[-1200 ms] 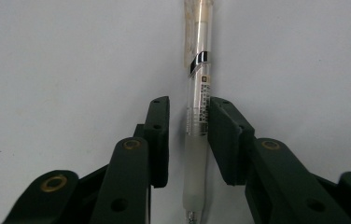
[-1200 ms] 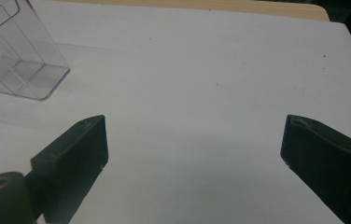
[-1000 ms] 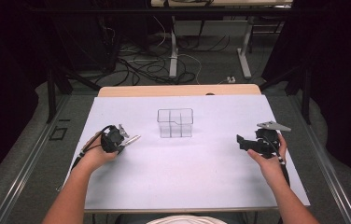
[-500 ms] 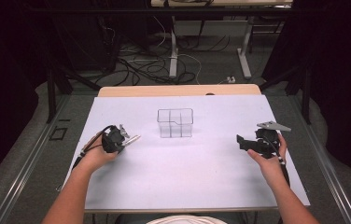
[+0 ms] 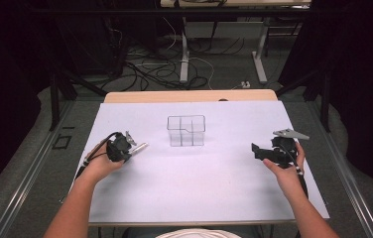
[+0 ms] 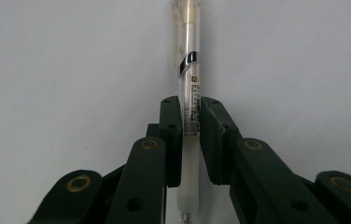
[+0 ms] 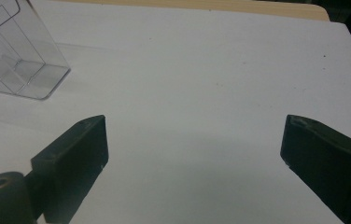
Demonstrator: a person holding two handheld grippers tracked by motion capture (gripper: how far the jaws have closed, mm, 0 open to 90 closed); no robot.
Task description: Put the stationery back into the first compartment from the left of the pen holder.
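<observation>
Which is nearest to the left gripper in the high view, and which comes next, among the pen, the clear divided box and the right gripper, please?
1. Pen: clamped in the left gripper's jaws, at the table's left.
2. Clear divided box: mid-table, ahead and to its right.
3. Right gripper: far across, near the table's right edge.

The pen [image 6: 188,93] is cut off by the top and bottom edges in the left gripper view, and its label print is too small to be read. The clear organiser [image 7: 15,51] is cropped at the right gripper view's corner.
</observation>
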